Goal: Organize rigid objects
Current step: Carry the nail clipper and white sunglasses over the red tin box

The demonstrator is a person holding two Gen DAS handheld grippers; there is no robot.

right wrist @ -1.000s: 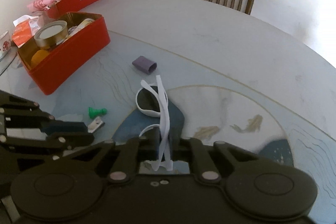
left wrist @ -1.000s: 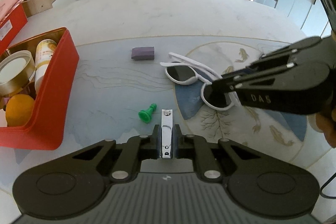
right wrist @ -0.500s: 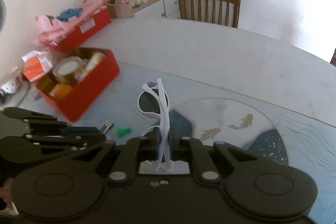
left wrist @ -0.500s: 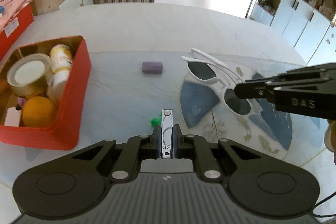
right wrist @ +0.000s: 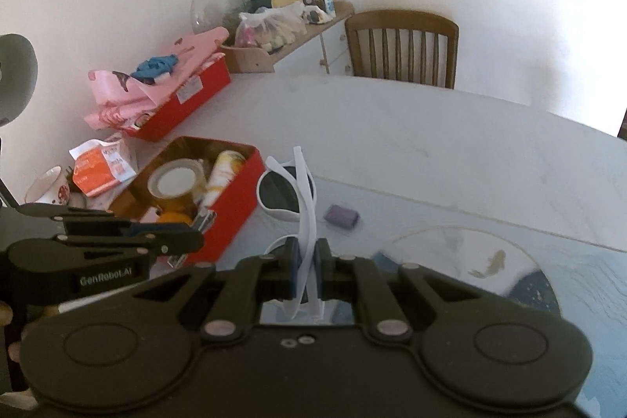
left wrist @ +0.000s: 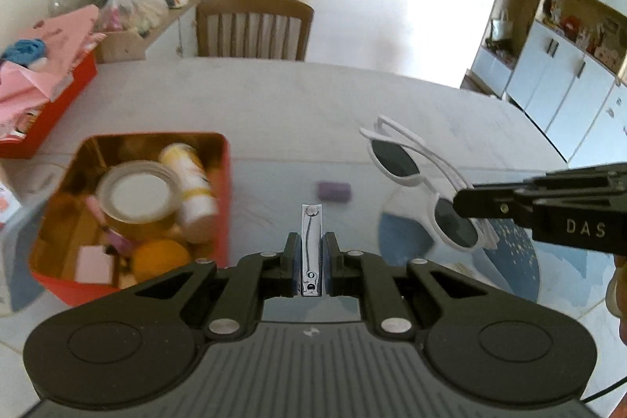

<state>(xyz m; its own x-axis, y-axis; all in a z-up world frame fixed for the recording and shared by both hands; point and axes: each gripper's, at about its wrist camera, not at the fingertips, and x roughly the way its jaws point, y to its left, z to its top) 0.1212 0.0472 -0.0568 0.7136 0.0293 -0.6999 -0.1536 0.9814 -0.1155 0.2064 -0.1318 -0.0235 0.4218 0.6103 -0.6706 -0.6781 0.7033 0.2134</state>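
Both tongs have risen off the table and swung toward the red tin (left wrist: 225, 190) — now ahead-left of the left gripper (left wrist: 310, 253), which pinches the nail clipper (left wrist: 311, 241). To its right, the right gripper (right wrist: 305, 271) clamps the white sunglasses (right wrist: 292, 190) by their folded arms. Best to lower each over a gap — jar (left wrist: 135, 196), bottle (left wrist: 192, 183) and orange (left wrist: 160, 259) crowd the tin. A purple block (left wrist: 334, 191) lies ahead.

Likely a home dining room: table (left wrist: 298, 96), wooden chair (left wrist: 254, 26), cupboards (left wrist: 564, 65).
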